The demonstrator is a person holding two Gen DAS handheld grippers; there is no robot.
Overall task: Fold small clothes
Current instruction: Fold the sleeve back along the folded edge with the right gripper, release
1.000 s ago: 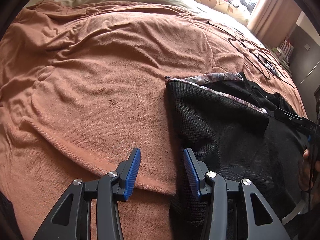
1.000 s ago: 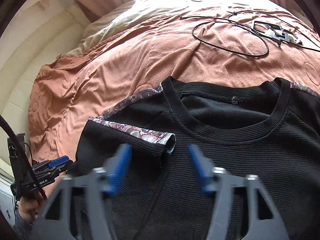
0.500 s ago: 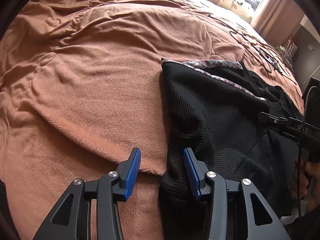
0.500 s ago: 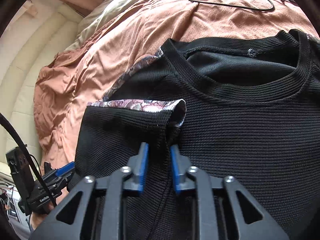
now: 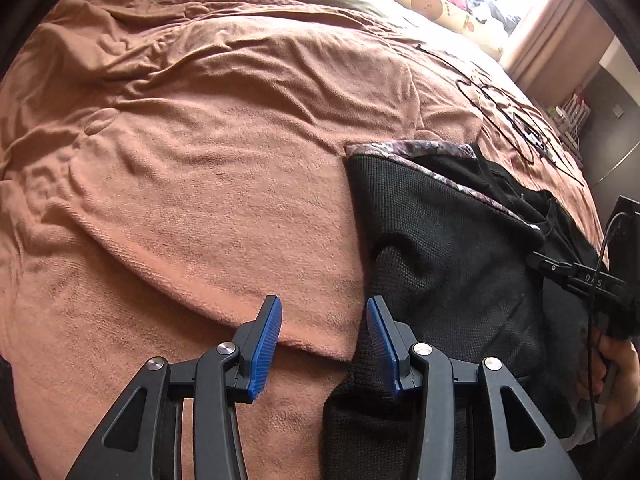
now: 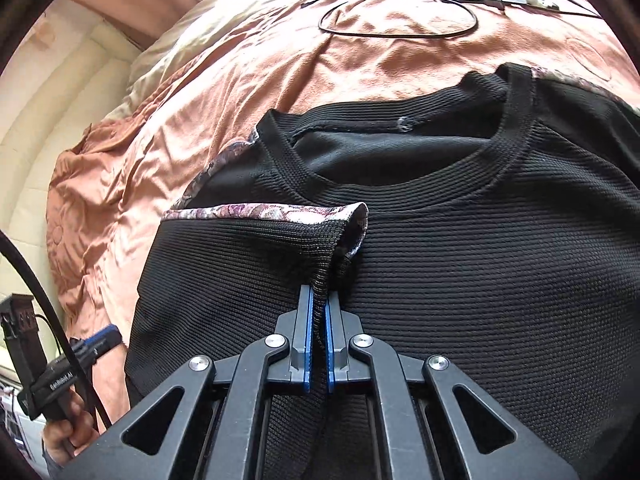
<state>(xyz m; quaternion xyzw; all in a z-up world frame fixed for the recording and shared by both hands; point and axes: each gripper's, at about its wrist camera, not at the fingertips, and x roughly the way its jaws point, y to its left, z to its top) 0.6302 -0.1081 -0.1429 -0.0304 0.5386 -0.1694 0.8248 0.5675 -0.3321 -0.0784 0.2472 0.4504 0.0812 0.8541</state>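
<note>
1. Step in hand: side fold of the black top (image 6: pixel 460 280). Your right gripper (image 6: pixel 318 320) is clamped on a pinch of the folded-in sleeve panel (image 6: pixel 248 256) — black knit bunches up between the blue pads (image 6: pixel 306 336) at lower centre of the right wrist view.
2. Your left gripper (image 5: pixel 324 340) stands part-way open and holds nothing. In the left wrist view its right pad sits at the shirt's left edge, and bare blanket (image 5: pixel 200 160) shows between the pads.
3. Where the garment is: spread on the rust-coloured blanket, neckline (image 6: pixel 420 184) toward the top of the right wrist view. It fills the centre and right of that frame, and the right half of the left wrist view.
4. Next move, my read: bring the left gripper onto the lower side edge and close it, then carry both grips across together so the crease runs straight. If you lift with the right alone, the panel will likely twist.
5. Materials: the shirt is a ribbed, waffle-like knit — soft, limp, stretchy-looking. The collar band is ribbed. A floral purple-grey trim (image 6: pixel 260 213) edges the sleeve opening and curls over at the pinched corner.
6. The blanket is terry-like and heavily wrinkled, so it may drag on the fabric.
7. A thin black cable loop (image 6: pixel 400 12) lies at the top of the frame, well apart from the shirt.
</note>
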